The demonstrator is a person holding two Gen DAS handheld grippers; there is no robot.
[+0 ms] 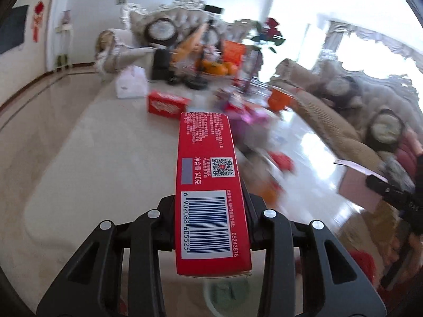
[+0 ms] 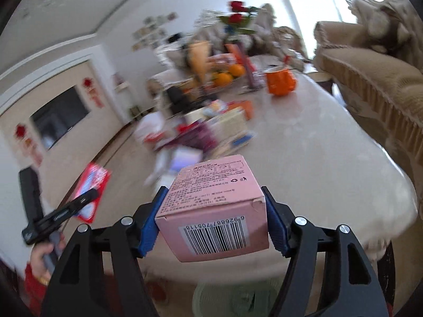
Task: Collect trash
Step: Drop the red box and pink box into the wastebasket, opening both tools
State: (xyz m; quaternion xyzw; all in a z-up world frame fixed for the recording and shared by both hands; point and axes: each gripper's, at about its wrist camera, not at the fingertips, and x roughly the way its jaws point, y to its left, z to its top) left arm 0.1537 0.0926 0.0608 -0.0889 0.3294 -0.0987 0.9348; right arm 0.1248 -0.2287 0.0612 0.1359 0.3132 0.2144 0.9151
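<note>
1. A pale marble table (image 2: 330, 158) stands in a living room, a beige sofa (image 2: 370, 84) at 2 o'clock.
2. Blurred packaging clutter (image 2: 206, 129) lies at 12 o'clock, with oranges (image 2: 227, 75) and an orange cup (image 2: 280, 83) beyond.
3. The left gripper (image 1: 211, 219) is clamped on a long red box (image 1: 208, 185).
4. The right gripper (image 2: 211, 222) squeezes a pink box (image 2: 211, 211).

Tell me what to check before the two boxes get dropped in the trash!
1. Left gripper shut on the red box: ok.
2. Right gripper shut on the pink box: ok.
3. Both boxes lifted off the table: ok.
4. Bin under the grippers: cannot tell; only a blurry pale green shape shows below.
5. Grippers apart from each other: ok.
6. More trash left on the table: not ok, a pile of packets remains.
</note>
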